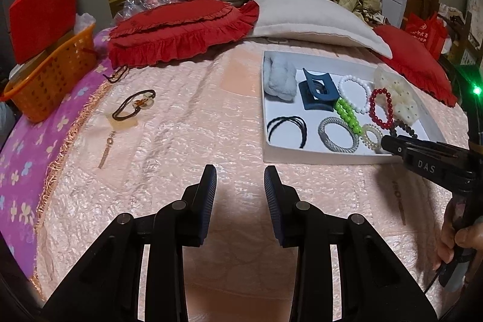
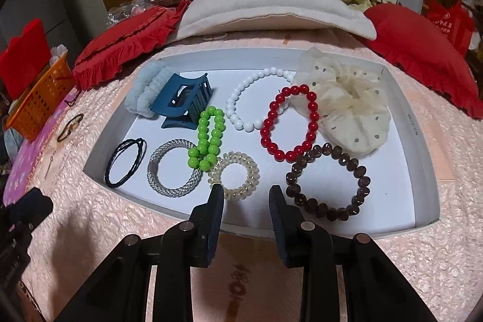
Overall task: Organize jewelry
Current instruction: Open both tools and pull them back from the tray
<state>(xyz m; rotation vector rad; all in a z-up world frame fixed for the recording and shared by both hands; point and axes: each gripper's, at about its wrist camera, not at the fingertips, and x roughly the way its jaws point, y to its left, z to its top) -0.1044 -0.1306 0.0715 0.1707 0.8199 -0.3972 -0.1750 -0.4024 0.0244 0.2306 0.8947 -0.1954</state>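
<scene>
A: What is lying in the white tray point(image 2: 422, 141) on the pink bedspread point(image 2: 120, 231)?

B: Bracelets and hair ties are filling it: a brown bead bracelet point(image 2: 329, 180) near the front, a red one point(image 2: 289, 122) overlapping it, a white one point(image 2: 256, 98), a green one point(image 2: 208, 138), a clear coil tie point(image 2: 234, 175), a silver braided band point(image 2: 173, 168), a thin black tie point(image 2: 125, 163), a blue claw clip point(image 2: 184, 103) and a cream scrunchie point(image 2: 347, 107).

A: What are the tongs doing?

B: The right gripper point(image 2: 246, 196) is hovering over the tray's front edge, jaws parted and holding nothing. The left gripper point(image 1: 240, 178) is hanging over bare bedspread, also open and empty.

A: Is anything lying outside the tray?

B: A brown hair tie point(image 1: 132, 104) and a small pendant point(image 1: 107, 151) are resting well apart from it, on the left.

A: How would the pieces handle?

B: Probably light. The beads look smooth and likely to slip, so pinching across one strand seems safest. The tie is looking soft and limp; gripping its raised loop should work.
</scene>
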